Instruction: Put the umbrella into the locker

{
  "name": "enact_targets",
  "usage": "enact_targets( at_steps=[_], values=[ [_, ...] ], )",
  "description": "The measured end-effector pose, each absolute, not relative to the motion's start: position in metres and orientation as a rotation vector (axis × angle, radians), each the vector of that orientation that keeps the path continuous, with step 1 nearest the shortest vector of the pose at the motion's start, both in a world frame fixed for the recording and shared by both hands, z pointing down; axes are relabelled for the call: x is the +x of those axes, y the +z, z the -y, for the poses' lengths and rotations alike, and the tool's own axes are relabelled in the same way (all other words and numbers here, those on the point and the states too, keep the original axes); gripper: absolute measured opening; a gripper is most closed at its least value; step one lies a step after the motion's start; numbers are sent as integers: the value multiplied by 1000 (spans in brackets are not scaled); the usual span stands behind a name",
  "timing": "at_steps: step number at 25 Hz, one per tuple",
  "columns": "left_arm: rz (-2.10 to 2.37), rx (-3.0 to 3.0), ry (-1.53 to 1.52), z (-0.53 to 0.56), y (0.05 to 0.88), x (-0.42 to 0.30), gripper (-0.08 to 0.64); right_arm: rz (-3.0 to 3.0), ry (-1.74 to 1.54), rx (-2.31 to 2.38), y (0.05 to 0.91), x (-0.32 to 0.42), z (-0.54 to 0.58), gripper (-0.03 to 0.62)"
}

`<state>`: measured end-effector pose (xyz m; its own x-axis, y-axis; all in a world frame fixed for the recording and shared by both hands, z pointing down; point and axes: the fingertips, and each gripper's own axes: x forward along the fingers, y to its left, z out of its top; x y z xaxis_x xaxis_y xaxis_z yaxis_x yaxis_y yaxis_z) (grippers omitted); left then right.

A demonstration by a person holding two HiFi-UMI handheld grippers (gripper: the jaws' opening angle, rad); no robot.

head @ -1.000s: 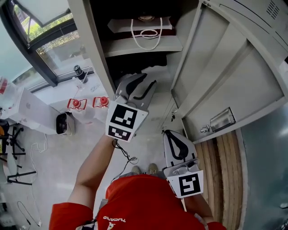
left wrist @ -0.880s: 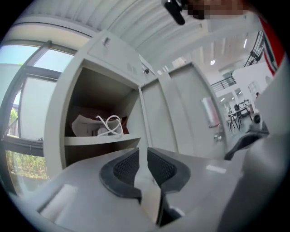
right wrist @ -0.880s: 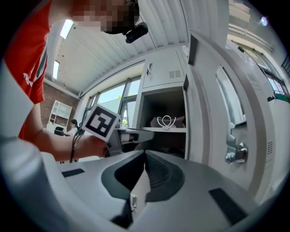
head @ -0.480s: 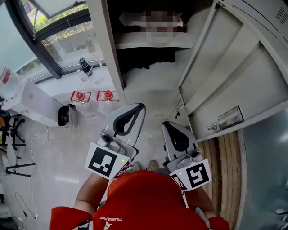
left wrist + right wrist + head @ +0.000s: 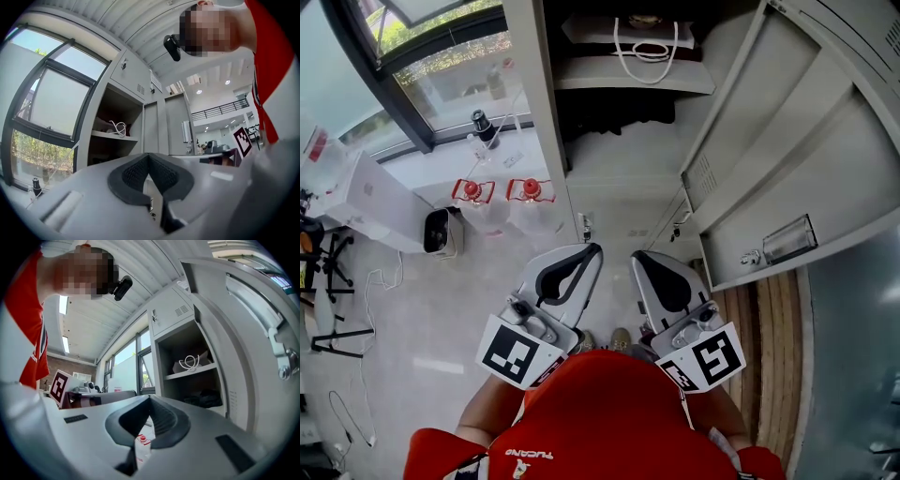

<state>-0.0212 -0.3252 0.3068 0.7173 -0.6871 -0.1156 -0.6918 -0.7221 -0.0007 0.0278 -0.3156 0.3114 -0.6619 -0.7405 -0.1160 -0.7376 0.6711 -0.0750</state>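
Claws were both clenched on nothing: the left claw and right claw sat side by side near the person's chest, tips together, pointing toward the locker. No umbrella was plainly in view. A dark heap under the shelf may have been it, already inside, but the shadow there was too deep to tell. If so, it lay well apart from both claws. A folded umbrella would likely be light, its cloth soft and slick over stiff ribs, so the firm handle or the shaft's middle seemed the best hold. On the shelf stood a white bag. The door hung wide at the right, and red-capped bottles stood on the floor at the left.
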Motion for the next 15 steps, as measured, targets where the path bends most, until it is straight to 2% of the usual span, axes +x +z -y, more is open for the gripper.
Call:
enact_targets(
  at_steps=[15],
  values=[
    [-1101, -2907, 165, 320, 313, -14, 5, -2769, 21, -1227, 310, 24, 309, 2]
  ],
)
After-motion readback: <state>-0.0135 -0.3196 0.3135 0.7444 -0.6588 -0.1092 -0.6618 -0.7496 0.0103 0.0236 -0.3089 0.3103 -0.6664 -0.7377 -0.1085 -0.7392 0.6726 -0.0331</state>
